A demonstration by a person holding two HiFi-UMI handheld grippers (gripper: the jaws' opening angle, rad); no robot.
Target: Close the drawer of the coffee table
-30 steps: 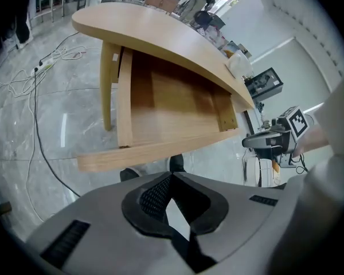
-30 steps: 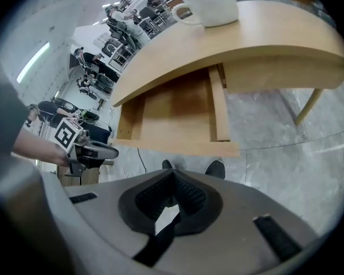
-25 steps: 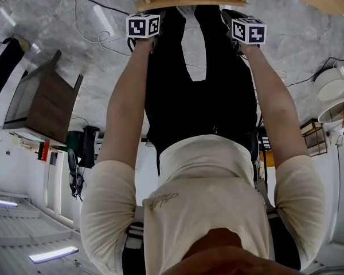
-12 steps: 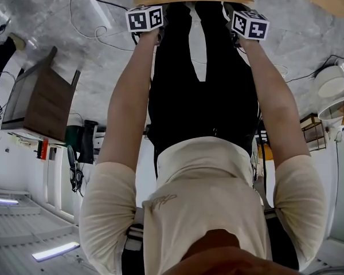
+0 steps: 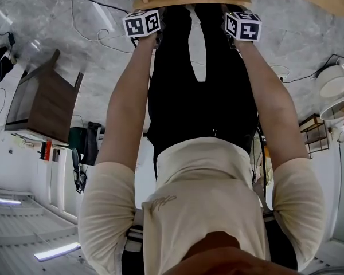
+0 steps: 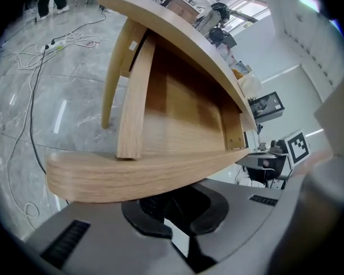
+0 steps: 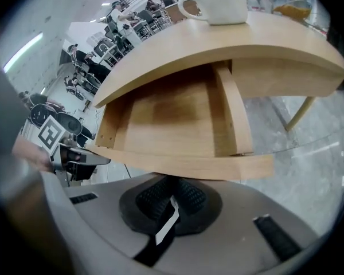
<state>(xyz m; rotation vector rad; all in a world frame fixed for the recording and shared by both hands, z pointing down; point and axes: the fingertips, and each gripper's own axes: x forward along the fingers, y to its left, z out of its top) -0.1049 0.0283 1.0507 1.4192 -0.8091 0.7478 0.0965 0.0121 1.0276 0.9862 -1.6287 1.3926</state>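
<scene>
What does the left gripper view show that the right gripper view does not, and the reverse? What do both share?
Only the left gripper view shows cables on the floor and a table leg. Only the right gripper view shows a white mug on the table top. Both show the open wooden drawer, with its front panel just ahead of closed jaws.

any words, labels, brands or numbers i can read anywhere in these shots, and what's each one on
Script logo on the person's beige shirt: too blurred to read.
Marker cube on the left tool: black and white squares only, no letters or digits.
Marker cube on the right tool: the same, squares only.
White mug and wooden drawer: no print visible.
Nothing else is legible.
</scene>
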